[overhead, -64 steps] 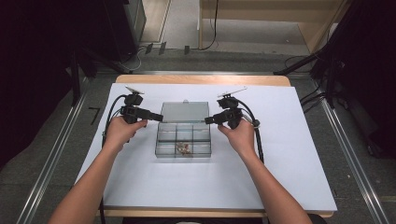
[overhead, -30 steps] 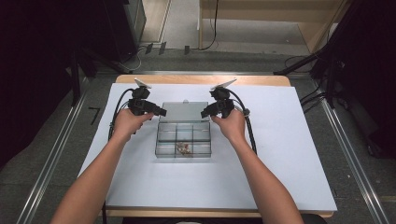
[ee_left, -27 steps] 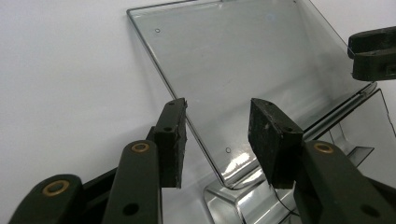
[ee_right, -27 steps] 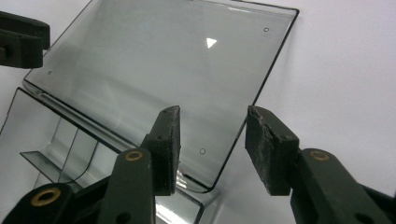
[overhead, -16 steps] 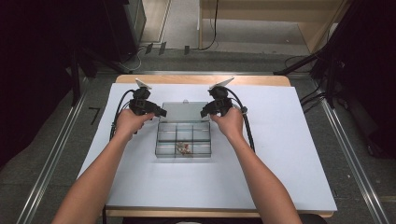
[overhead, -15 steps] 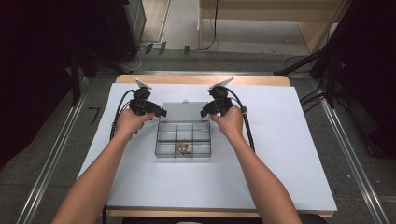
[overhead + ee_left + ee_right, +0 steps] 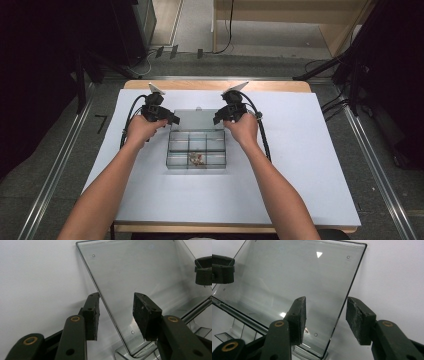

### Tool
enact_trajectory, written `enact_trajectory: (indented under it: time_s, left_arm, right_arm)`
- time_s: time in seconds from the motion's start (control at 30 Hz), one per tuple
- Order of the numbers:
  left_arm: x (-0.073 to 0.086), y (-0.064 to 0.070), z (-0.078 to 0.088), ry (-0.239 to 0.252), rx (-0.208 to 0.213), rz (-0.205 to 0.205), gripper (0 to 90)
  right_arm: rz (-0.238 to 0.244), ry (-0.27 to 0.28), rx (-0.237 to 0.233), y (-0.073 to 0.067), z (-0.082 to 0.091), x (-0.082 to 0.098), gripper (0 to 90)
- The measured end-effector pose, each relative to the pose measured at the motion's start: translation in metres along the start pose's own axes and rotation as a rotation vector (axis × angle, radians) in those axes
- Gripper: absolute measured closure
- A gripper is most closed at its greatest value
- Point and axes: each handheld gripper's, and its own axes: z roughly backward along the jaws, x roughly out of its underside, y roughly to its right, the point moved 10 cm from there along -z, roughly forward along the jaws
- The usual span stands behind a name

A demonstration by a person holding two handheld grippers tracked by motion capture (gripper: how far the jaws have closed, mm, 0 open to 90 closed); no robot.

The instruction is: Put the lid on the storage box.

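Clear compartment box (image 7: 197, 149) near the middle of the white table cover (image 7: 310, 165), lid (image 7: 196, 120) swung open toward the far side and tilted back on its hinge; some small pieces (image 7: 195, 159) in one near compartment, too small to identify

Left gripper (image 7: 116, 315) released, jaws apart on both sides of the left edge of the lid (image 7: 140, 282), not pressing it. Right gripper (image 7: 325, 320) also released, jaws straddling the right edge of the lid (image 7: 294, 282), a gap at each pad

Possible trouble from here, as a judgement only:
- thin, smooth lid edge, so easy slipping out of the pads if clamped unevenly
- one side moved faster than the other, so twisting of the lid and stress on the hinge
- light box, not held down, so likely sliding or tipping, and small pieces spilling into other compartments
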Motion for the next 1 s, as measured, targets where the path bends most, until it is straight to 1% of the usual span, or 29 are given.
enact_trajectory:
  time_s: [0.03,0.13,0.3,0.33,0.4,0.43,0.47,0.5,0.57,0.7,0.83,1.0]
  left_arm:
    - [-0.001,0.000,-0.001,0.003,0.001,0.006,57.4]
    - [-0.001,-0.001,-0.002,0.000,0.010,0.024,56.9]
    - [-0.002,-0.001,-0.002,-0.006,0.015,0.036,57.0]
    - [-0.002,-0.001,-0.003,-0.006,0.016,0.045,56.8]
    - [-0.004,-0.001,-0.004,-0.009,0.031,0.068,56.6]
    - [-0.004,-0.001,-0.005,-0.009,0.035,0.072,56.6]
    - [-0.005,0.000,-0.005,-0.011,0.050,0.082,56.6]
    - [-0.005,0.000,-0.006,-0.013,0.046,0.087,56.4]
    - [-0.006,0.000,-0.007,-0.012,0.042,0.085,56.0]
    - [-0.006,0.000,-0.005,-0.006,0.034,0.073,56.2]
    - [-0.007,0.001,-0.003,0.000,0.024,0.063,56.7]
    - [-0.009,0.003,0.002,0.025,0.023,0.056,58.3]
  right_arm:
    - [-0.011,-0.003,-0.002,0.000,0.000,0.000,52.2]
    - [-0.023,-0.002,-0.004,0.000,-0.001,-0.001,52.1]
    - [-0.026,-0.001,0.002,0.001,-0.002,-0.002,52.1]
    - [-0.032,0.000,0.007,0.001,-0.002,-0.003,52.0]
    - [-0.029,0.001,0.015,0.001,-0.003,-0.004,52.1]
    - [-0.031,0.001,0.016,0.002,-0.003,-0.005,52.1]
    - [-0.039,-0.001,0.014,0.002,-0.004,-0.005,52.1]
    - [-0.046,-0.001,0.007,0.002,-0.004,-0.006,52.1]
    - [-0.063,-0.003,0.003,0.003,-0.005,-0.007,52.0]
    - [-0.067,-0.003,-0.003,0.002,-0.005,-0.008,52.4]
    - [-0.097,-0.011,-0.032,0.002,-0.005,-0.009,53.3]
    - [-0.066,0.012,-0.010,-0.001,-0.001,-0.010,54.1]
